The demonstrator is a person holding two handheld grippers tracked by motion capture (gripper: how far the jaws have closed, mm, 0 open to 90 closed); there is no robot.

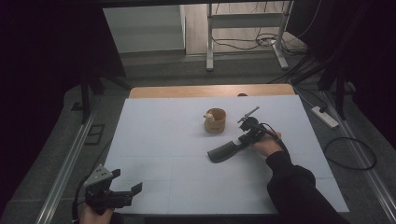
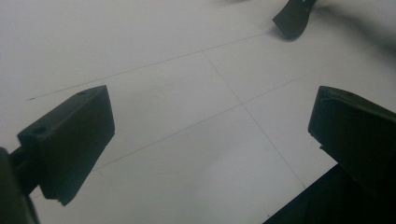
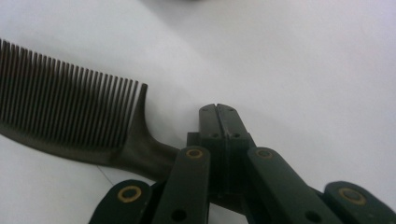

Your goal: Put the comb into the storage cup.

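Comb (image 3: 70,121) teeth and curved handle read clearly for me in the right gripper view, with the right gripper (image 3: 219,122) jaws pressed together over the handle end. From the high view I get placement: comb (image 1: 223,152) flat on the white table (image 1: 163,140), just in front of the wooden cup (image 1: 215,120). Left gripper (image 1: 126,182) gapes wide at the near left edge.

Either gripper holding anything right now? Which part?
The right gripper is shut on the comb, clamping its handle end. The left gripper is open and holds nothing.
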